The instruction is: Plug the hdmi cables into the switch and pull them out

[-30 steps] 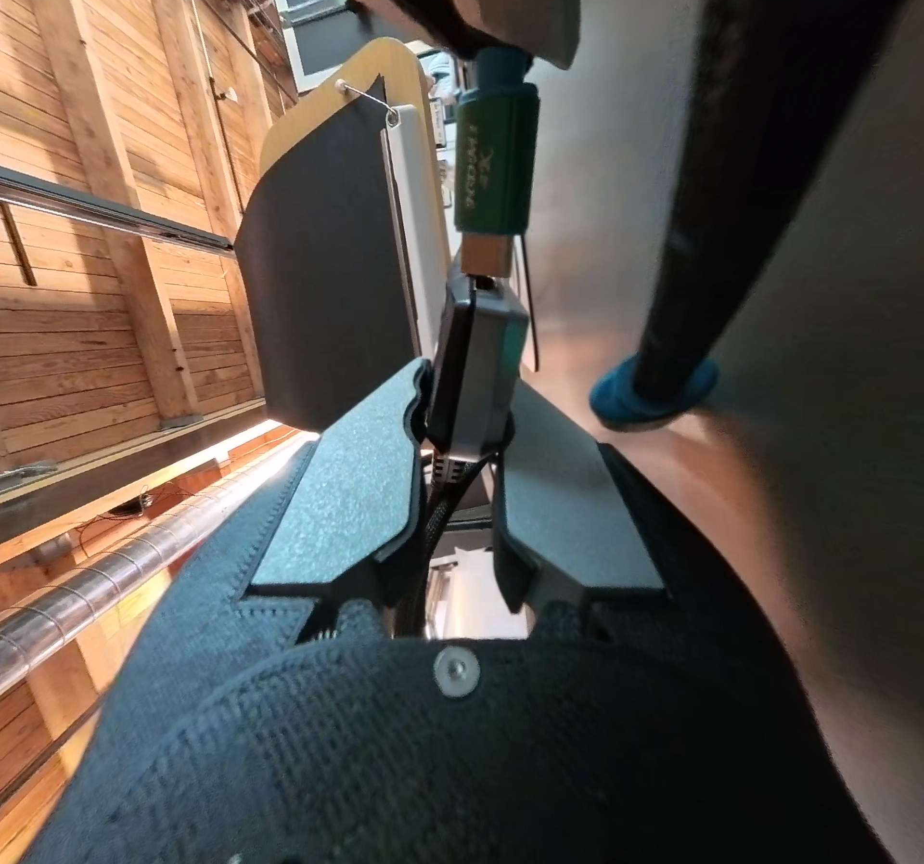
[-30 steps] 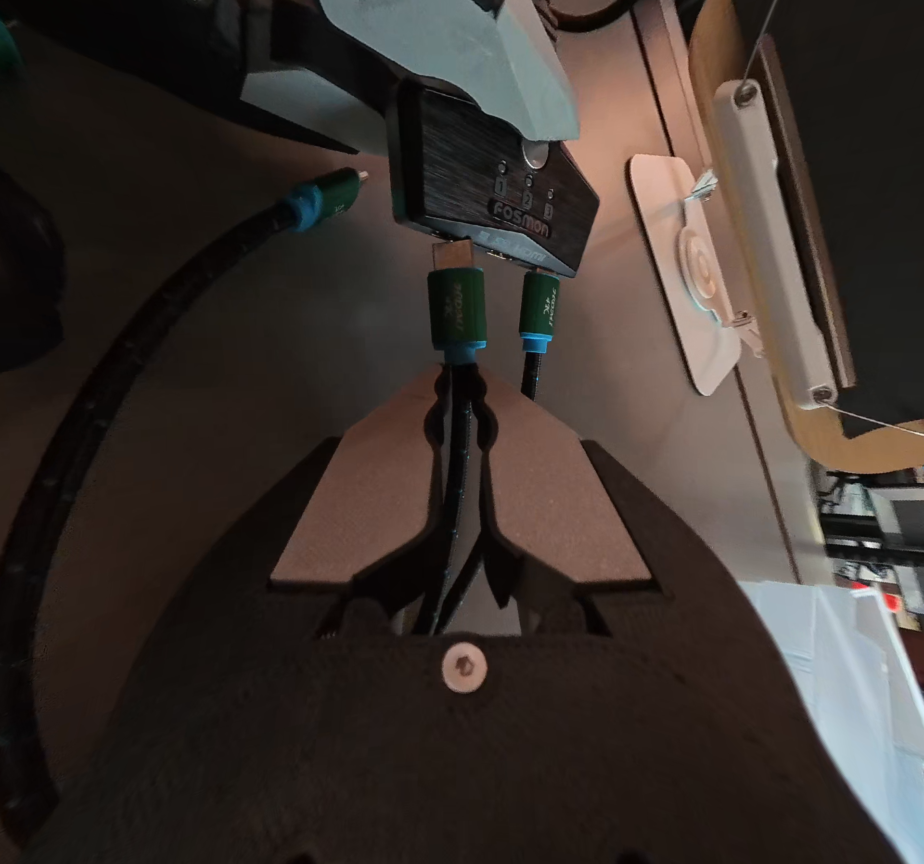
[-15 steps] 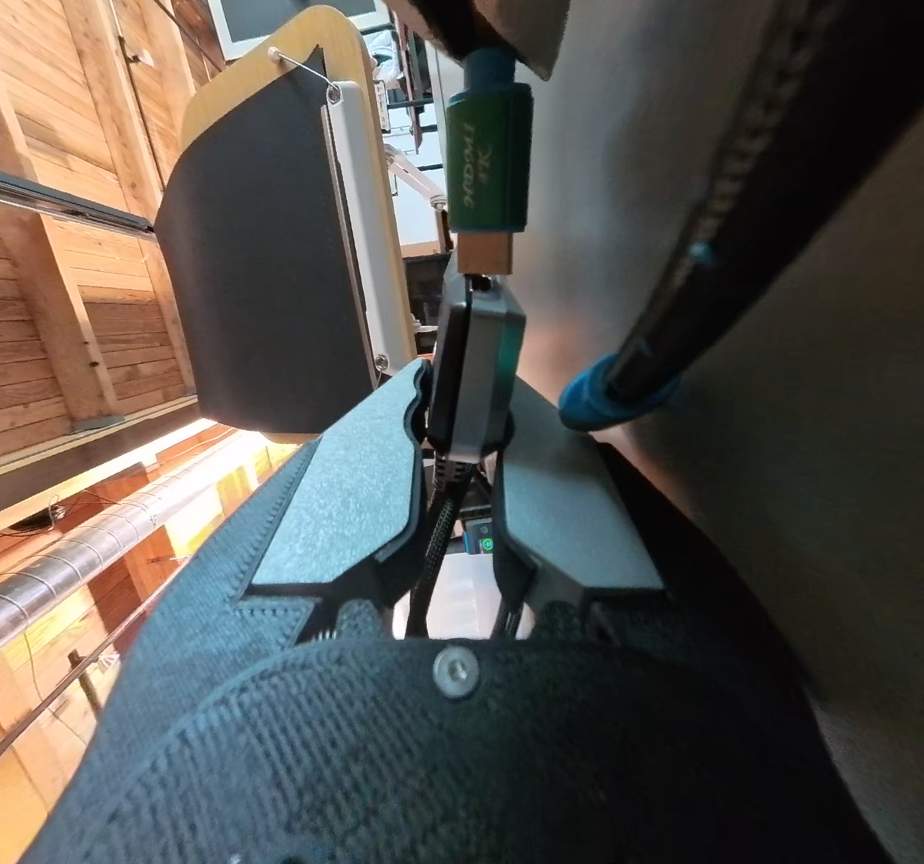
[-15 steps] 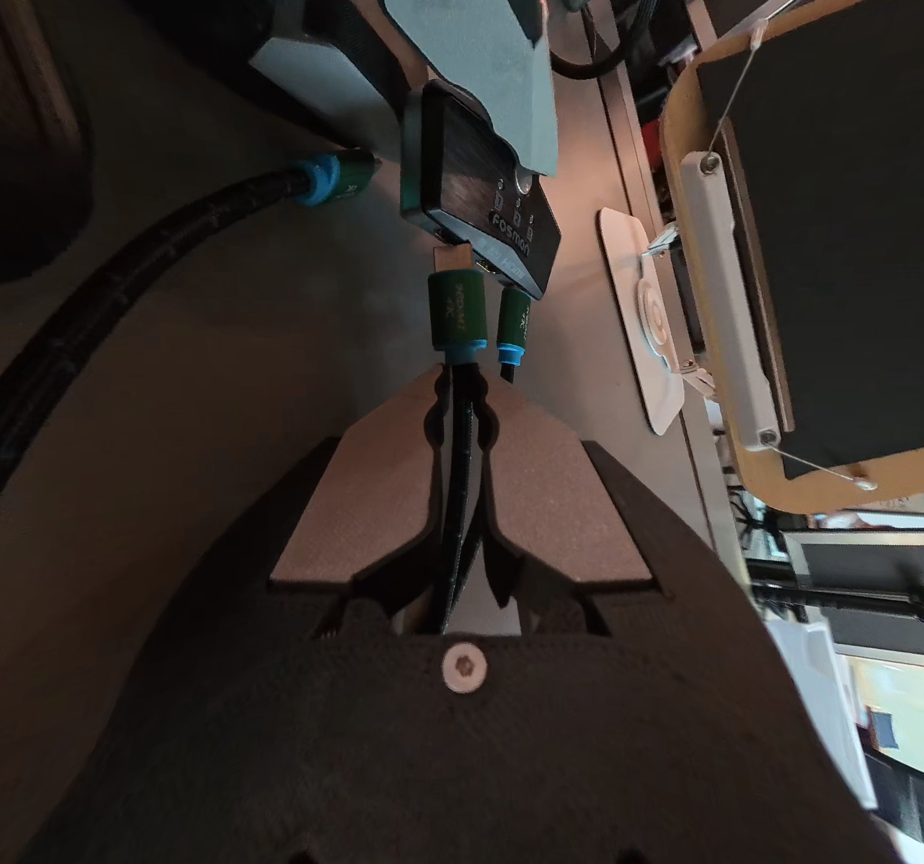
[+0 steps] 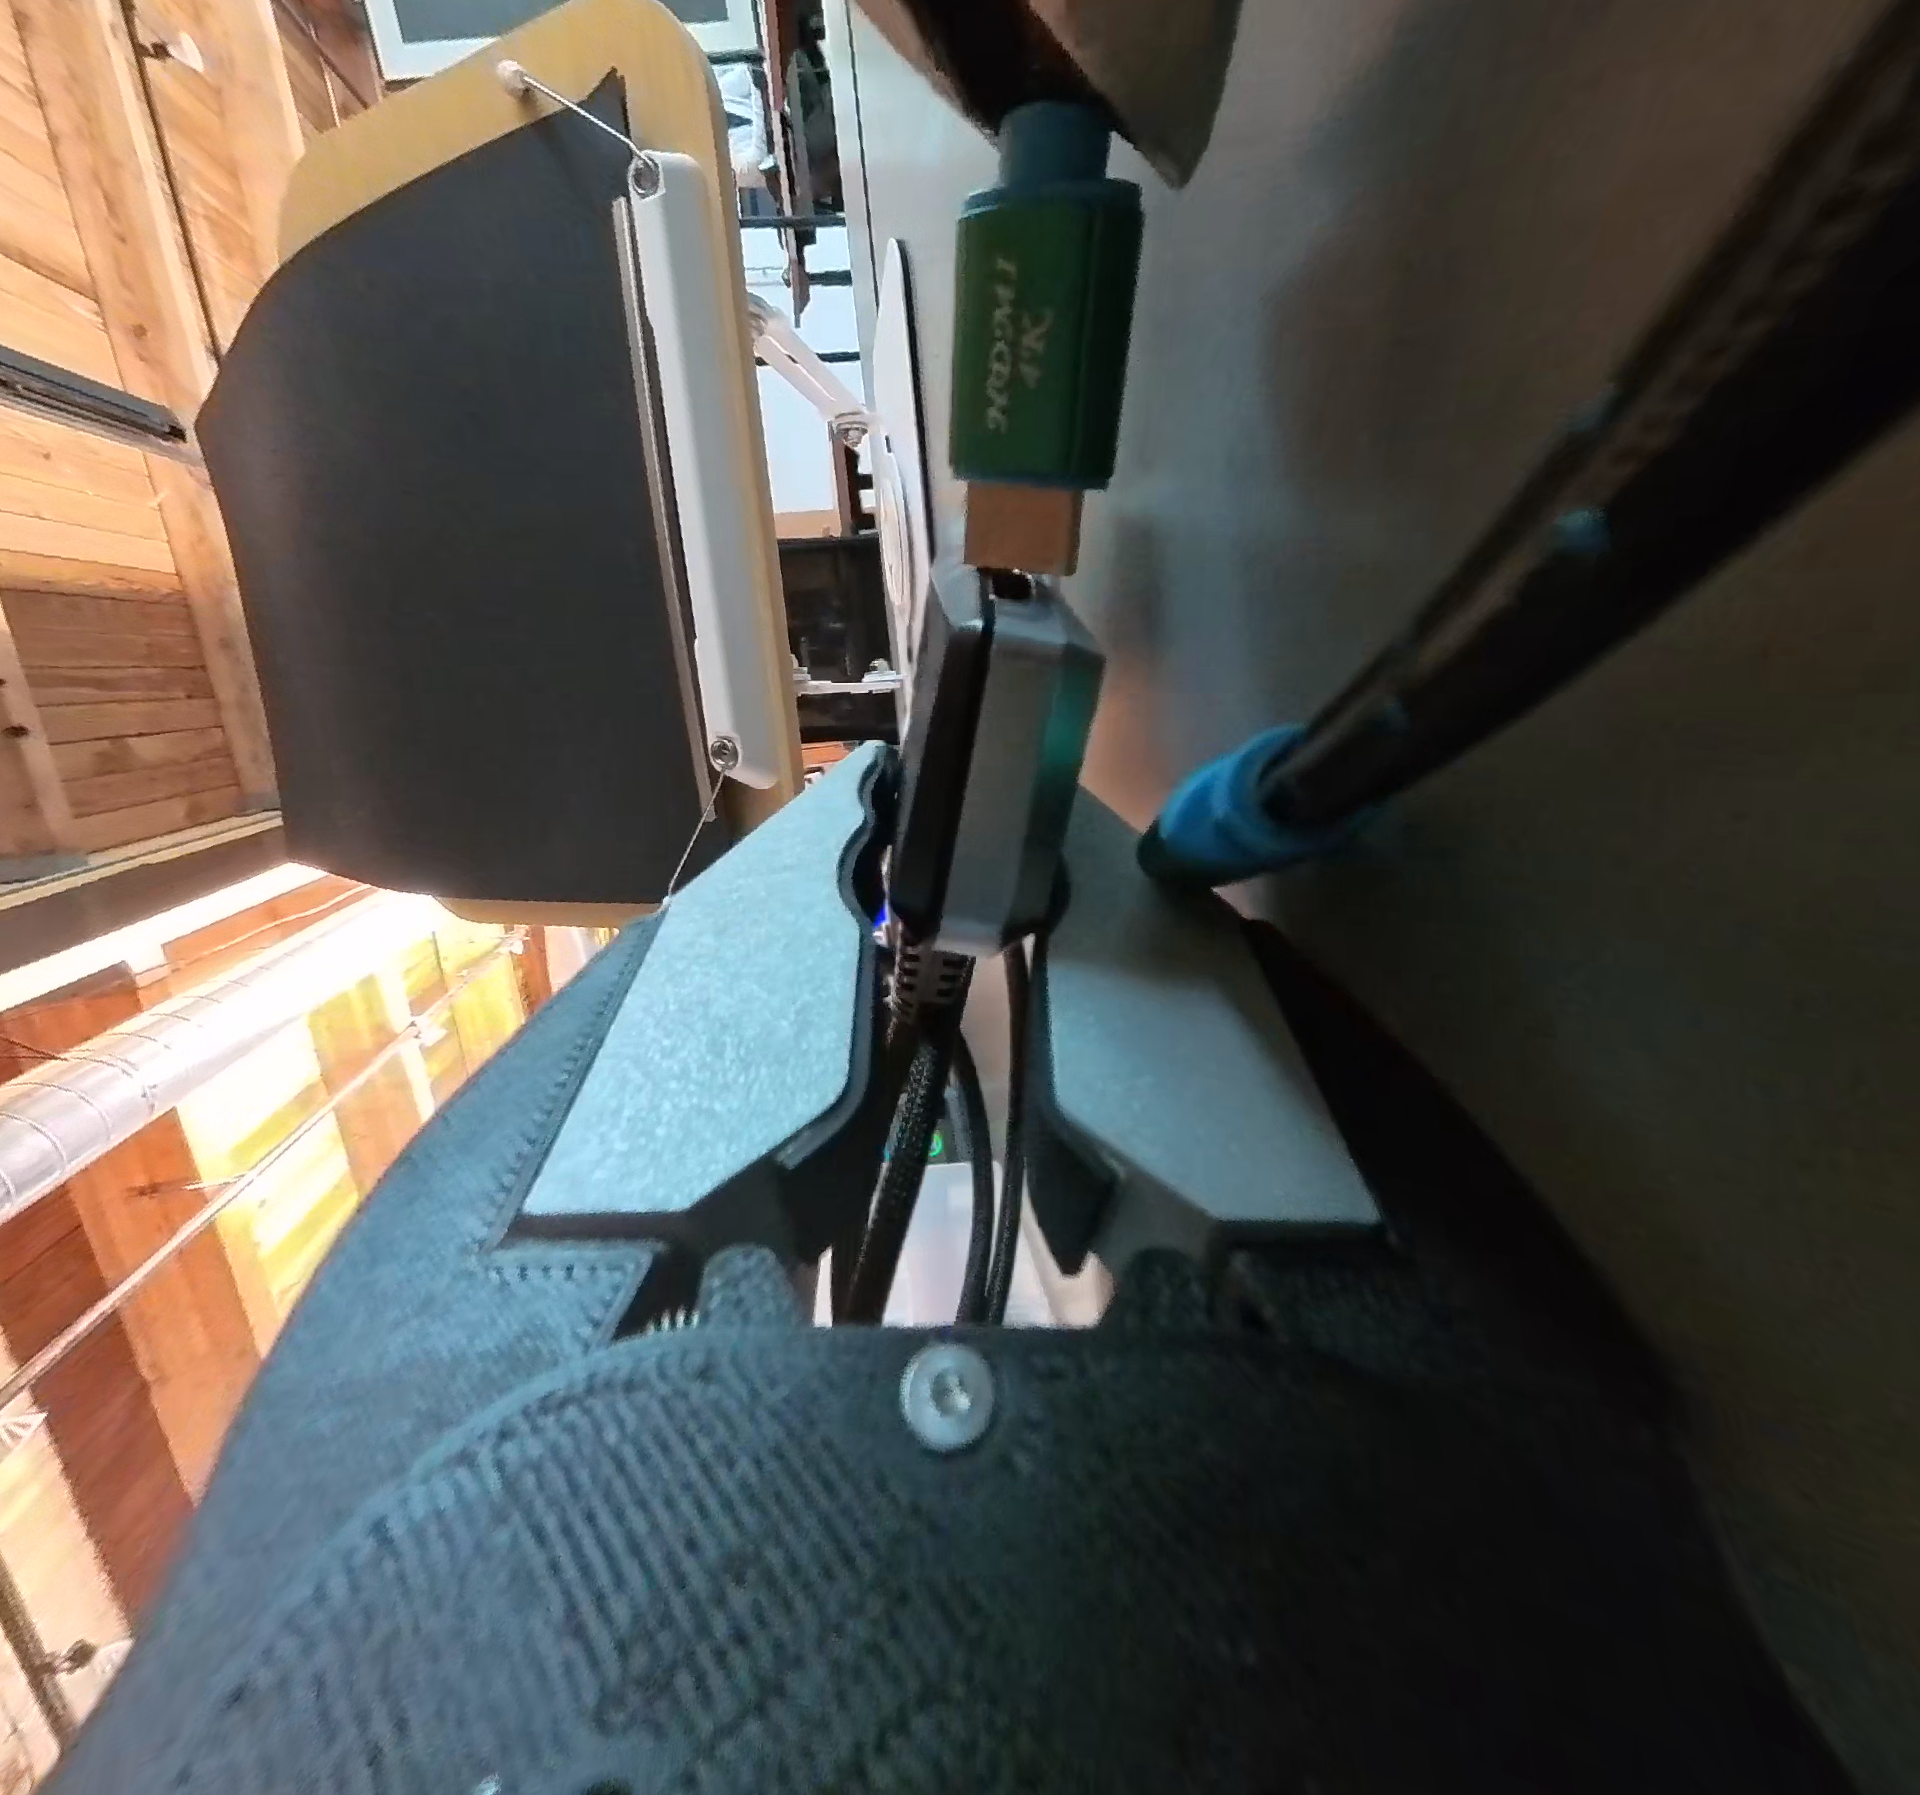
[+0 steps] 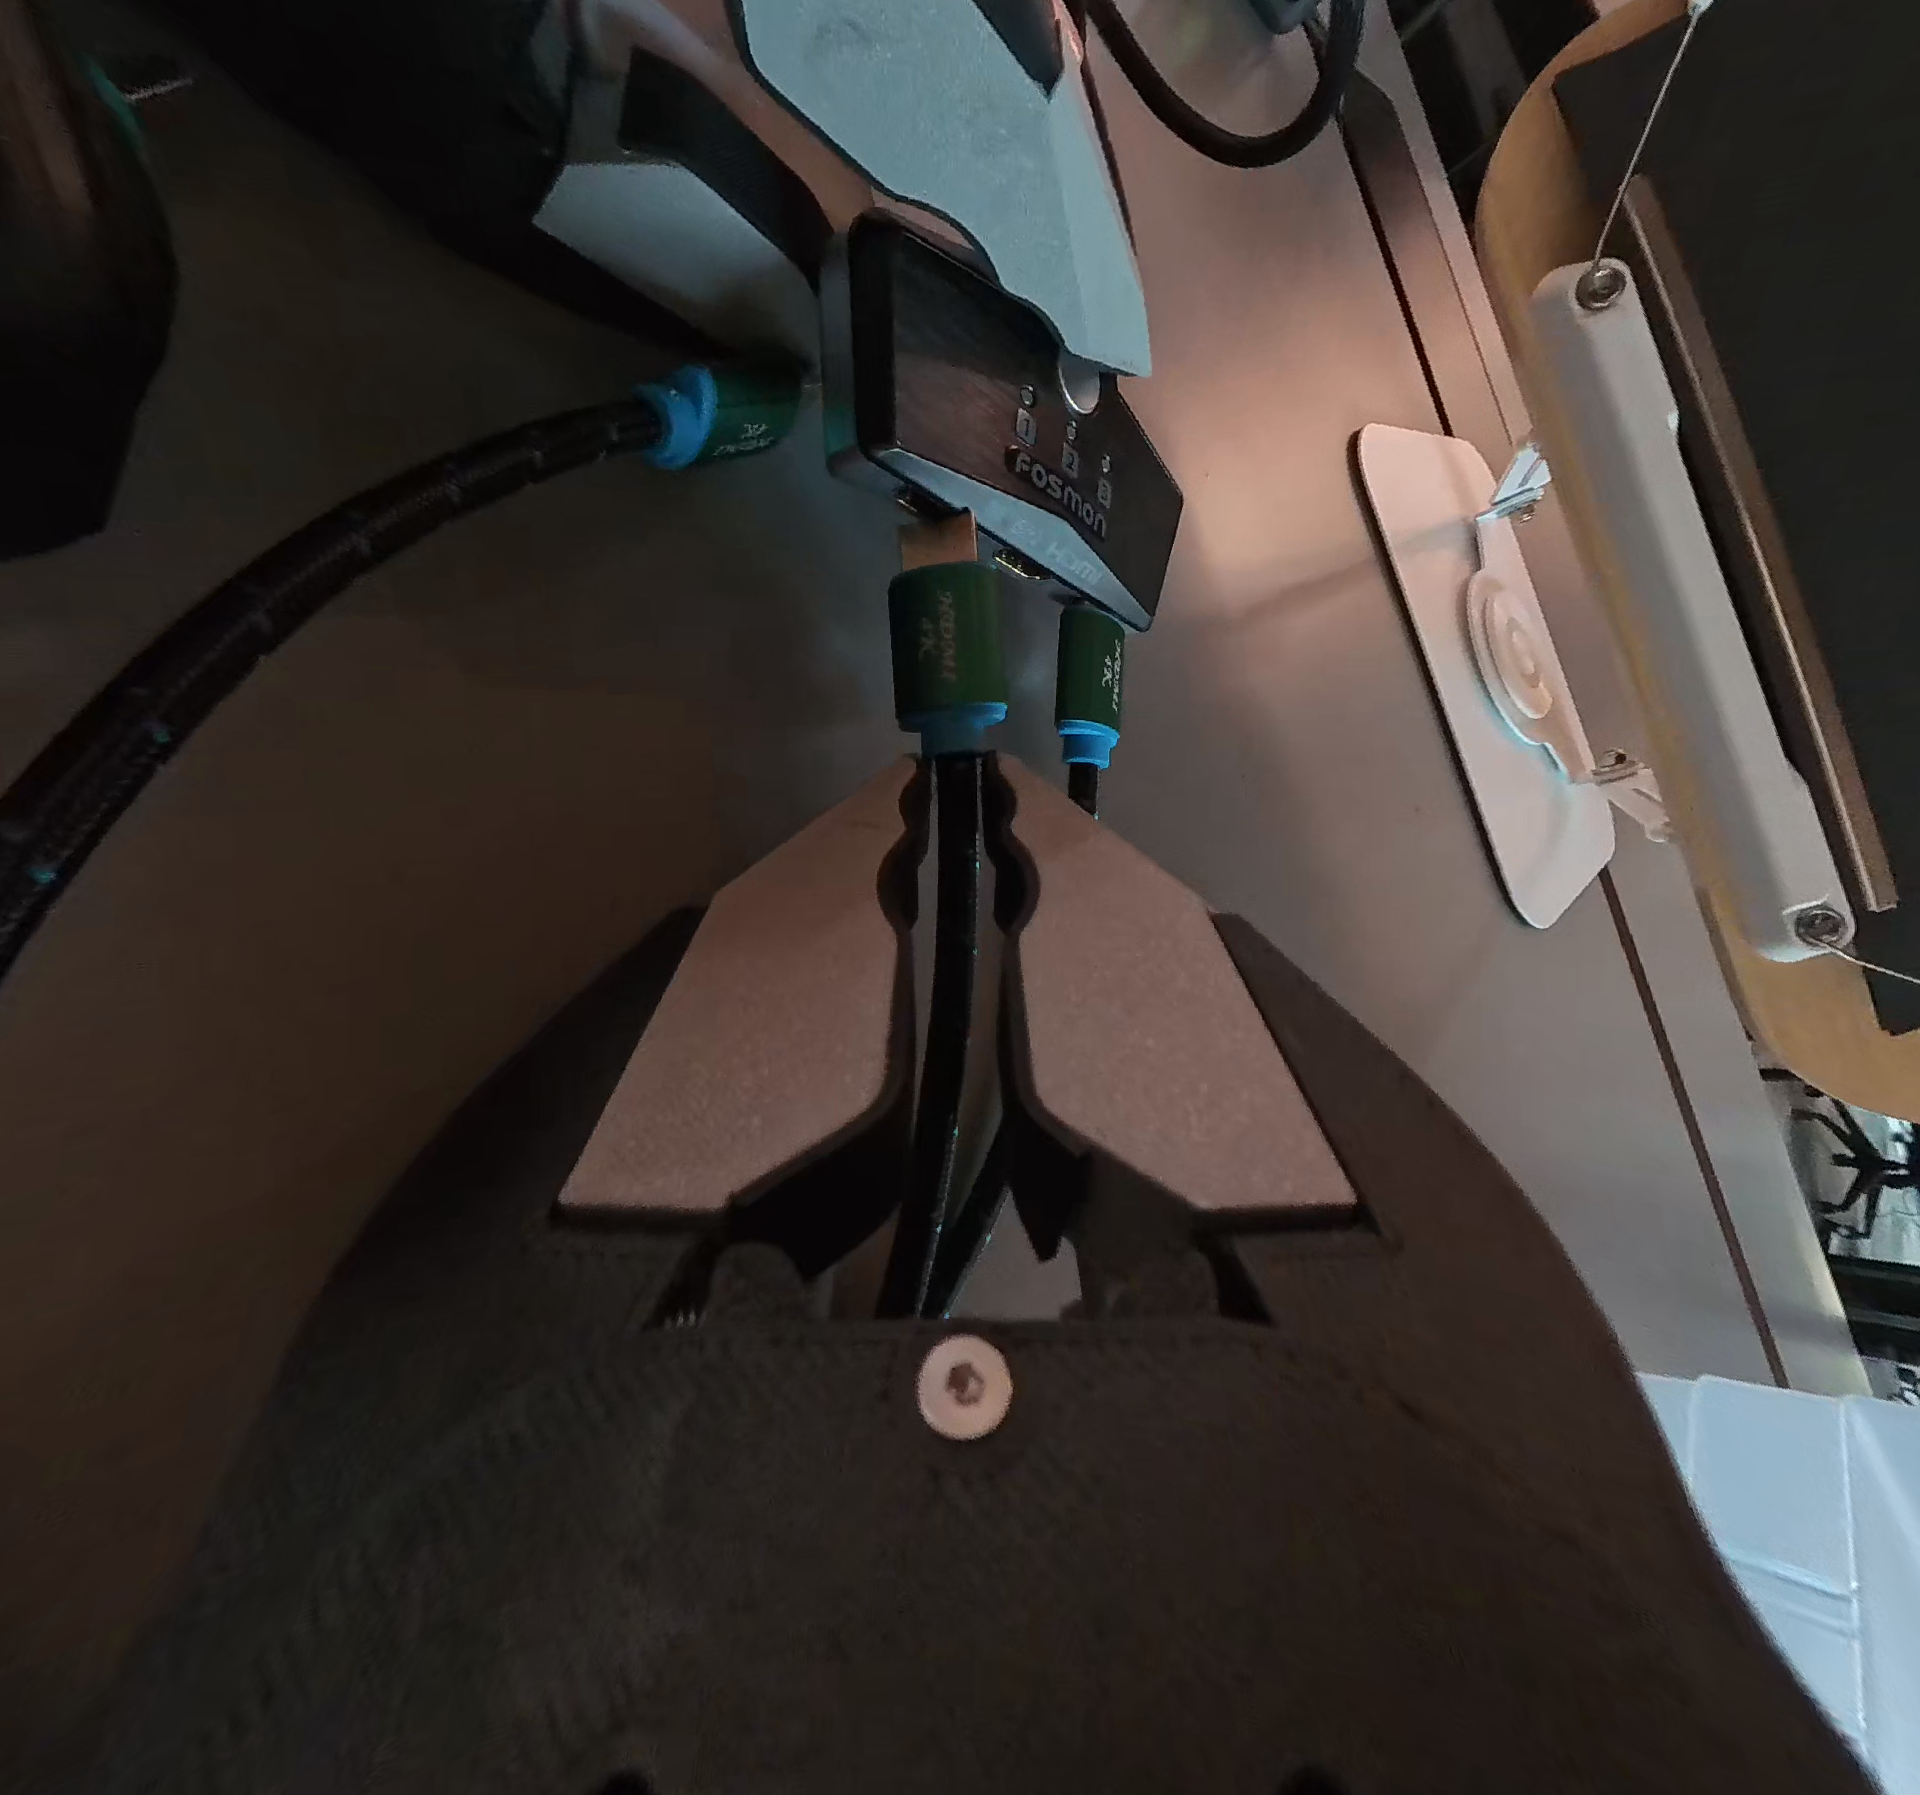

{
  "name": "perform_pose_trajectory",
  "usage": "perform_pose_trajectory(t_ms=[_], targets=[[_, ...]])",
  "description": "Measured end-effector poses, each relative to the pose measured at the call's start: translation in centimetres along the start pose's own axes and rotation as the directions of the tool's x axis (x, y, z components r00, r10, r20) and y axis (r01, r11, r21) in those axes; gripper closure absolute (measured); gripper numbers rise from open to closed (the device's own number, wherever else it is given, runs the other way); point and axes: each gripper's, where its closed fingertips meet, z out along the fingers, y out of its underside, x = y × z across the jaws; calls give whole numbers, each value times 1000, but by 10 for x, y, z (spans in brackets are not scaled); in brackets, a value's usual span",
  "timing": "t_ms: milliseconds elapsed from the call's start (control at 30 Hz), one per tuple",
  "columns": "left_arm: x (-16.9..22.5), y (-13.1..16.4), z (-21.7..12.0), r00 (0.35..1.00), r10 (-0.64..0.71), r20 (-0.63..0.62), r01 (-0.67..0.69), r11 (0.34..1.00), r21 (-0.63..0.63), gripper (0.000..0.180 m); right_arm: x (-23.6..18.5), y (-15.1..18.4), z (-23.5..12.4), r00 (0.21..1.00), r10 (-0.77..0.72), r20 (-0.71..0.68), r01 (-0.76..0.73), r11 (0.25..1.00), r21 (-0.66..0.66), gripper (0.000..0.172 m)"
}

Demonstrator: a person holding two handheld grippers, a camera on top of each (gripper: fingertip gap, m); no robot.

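I have one switch [image 6: 997, 415], a small black box with a grey underside, sitting just above the centre of the right wrist view. I count three HDMI cables, each with a green plug and a blue collar. The first plug [image 6: 945, 649] sits at the switch's lower edge with its gold tip still showing. The second plug [image 6: 1091, 675] sits just to its right at the same edge. The third plug [image 6: 727, 415] lies at the switch's left side on a thick braided cable curving off to the lower left.

My left gripper [image 5: 971, 815] is clamped on the switch, its two grey pads [image 5: 727, 997] pressing both faces with the jaws partly apart, as the left wrist view shows at centre. My right gripper [image 6: 958, 789] is nearly closed, its pads [image 6: 1143, 1018] pinching the black cable [image 6: 951, 966] of the first plug just below its blue collar.

Around them is one dark table top [image 6: 520, 810]. One white flat pad [image 6: 1455, 665] lies at right. One black panel on a wooden board [image 6: 1766, 395] fills the far right.
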Motion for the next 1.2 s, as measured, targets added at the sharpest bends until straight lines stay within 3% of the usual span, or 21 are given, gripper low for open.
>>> perform_pose_trajectory(t_ms=[167, 333, 533, 700, 867, 967, 1067, 1200], targets=[[1, -1, 1, 1000, -7, -10, 7, 1000, 1, 159, 0, 0, 0, 1000, 17, 16, -16, 1000, -15, 165], [2, -2, 1, 1000, -18, -19, 18, 1000, 2, 159, 8, 2, -1, 998, 55, -7, -55, 998, -31, 140], [3, 1, 2, 999, -32, -28, 32, 999, -7, 159, 7, -4, 0, 960, -229, -161, 218, 973, -80, 143], [7, 2, 2, 994, -88, -66, 88, 996, -2, 158, 14, -12, -3, 842, -454, -293, 433, 891, -135, 131], [8, 3, 2, 991, -112, -79, 113, 994, 5, 158, 14, -17, -5, 712, -604, -357, 583, 793, -177, 136], [9, 3, 1, 986, -135, -95, 137, 991, 14, 158, 13, -19, -5, 651, -663, -370, 645, 740, -192, 141], [9, 3, 0, 986, -136, -100, 139, 990, 23, 158, 6, -18, -4, 664, -666, -340, 659, 736, -156, 153], [9, 3, 1, 984, -143, -105, 146, 989, 24, 158, 9, -23, -7, 671, -649, -358, 649, 748, -139, 143]])
